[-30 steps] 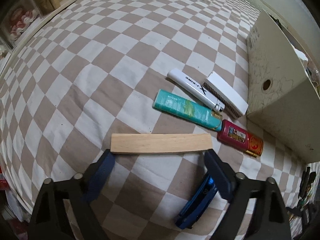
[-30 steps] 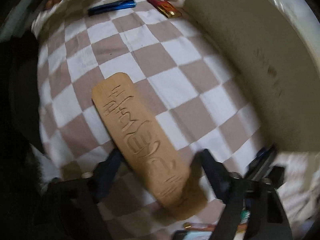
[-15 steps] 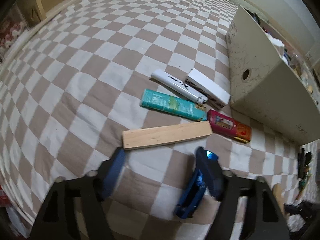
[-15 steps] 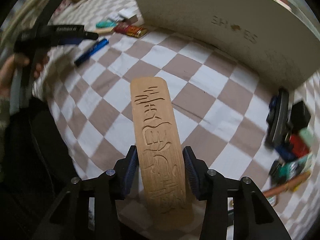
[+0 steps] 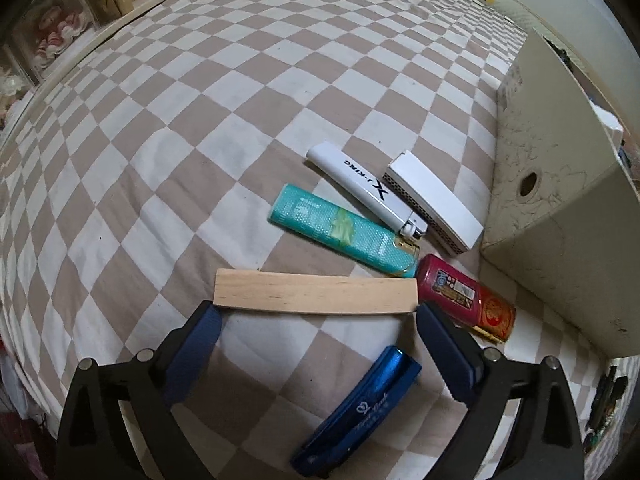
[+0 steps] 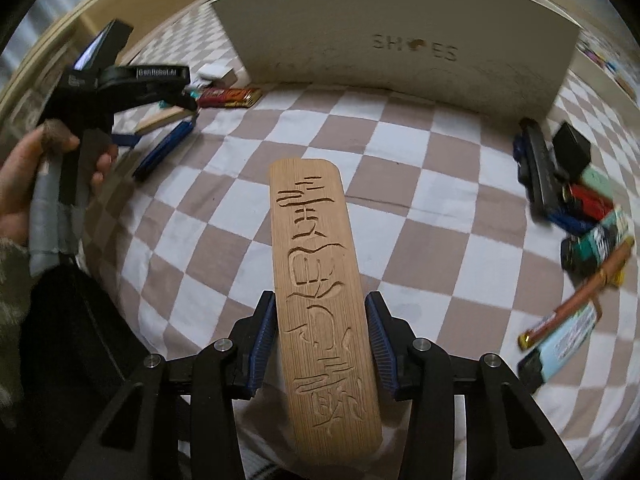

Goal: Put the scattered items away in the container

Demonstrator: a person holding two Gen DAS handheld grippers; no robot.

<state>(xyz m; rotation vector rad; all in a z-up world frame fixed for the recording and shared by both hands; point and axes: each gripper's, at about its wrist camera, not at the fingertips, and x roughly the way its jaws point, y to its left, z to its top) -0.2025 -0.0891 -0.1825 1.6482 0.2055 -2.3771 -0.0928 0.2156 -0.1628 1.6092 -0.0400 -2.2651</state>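
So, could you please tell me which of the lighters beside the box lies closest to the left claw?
The dark blue lighter, lying between the open left claw's arms; the teal, white and red ones lie beyond the wooden strip.

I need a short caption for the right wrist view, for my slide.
Right claw shut on a carved wooden plaque, above the checkered cloth, facing the shoe box.

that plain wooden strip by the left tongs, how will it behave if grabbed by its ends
The plain wooden strip looks straight and rigid, so probably stiff. It seems thin, likely light. It lies flat on the soft checked bedding, so it shouldn't roll, though the open left tongs may press it into the fabric.
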